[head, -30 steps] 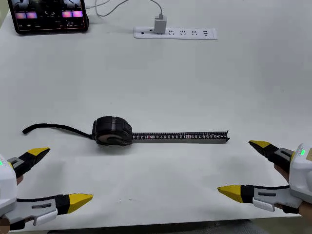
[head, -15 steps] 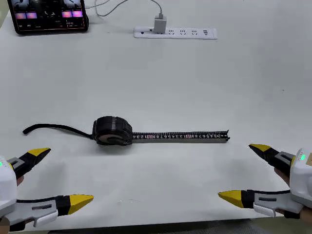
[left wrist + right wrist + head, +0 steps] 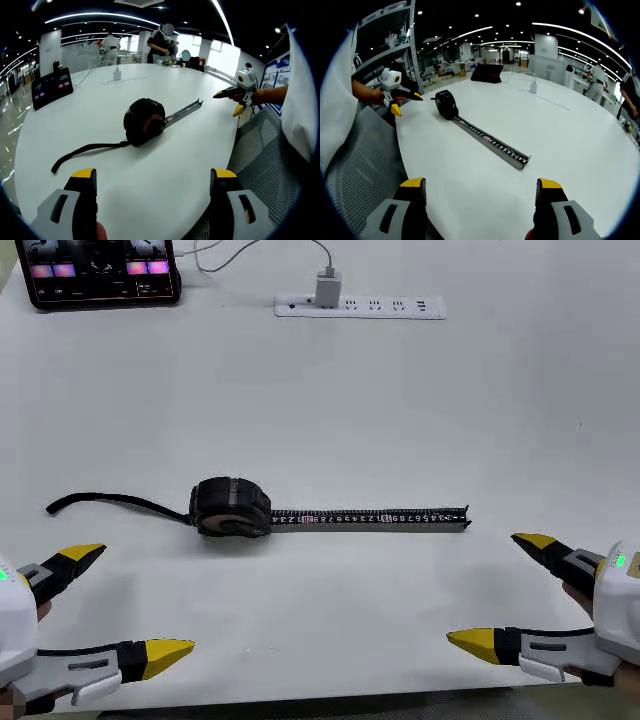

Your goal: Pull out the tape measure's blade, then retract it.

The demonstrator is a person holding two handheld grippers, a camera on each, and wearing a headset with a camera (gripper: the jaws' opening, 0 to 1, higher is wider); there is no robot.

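Since a second ago almost nothing has shifted. My right gripper (image 3: 480,587) has sunk a touch toward the lower right corner of the head view, the left gripper (image 3: 145,597) sits as it was in the lower left, and the tape measure (image 3: 231,508) has not budged.

Both sets of jaws are spread wide with nothing in them. The tape measure's black case lies on its side left of centre on the desk (image 3: 400,410). Its blade (image 3: 370,519) is drawn out flat toward the right and ends in the hook (image 3: 466,519).

As I read it, the pull-out is done and the retract is still to come. I'm holding one gripper off each end, the left nearer the case and the right nearer the hook. That way I could pin the case and guide the blade home.

The wrist strap (image 3: 110,502) trails from the case toward the left edge, and it could snag under a jaw. The tablet (image 3: 100,270) in the upper left and the power strip (image 3: 360,307) at top centre are well apart from the work, so my approach is open.
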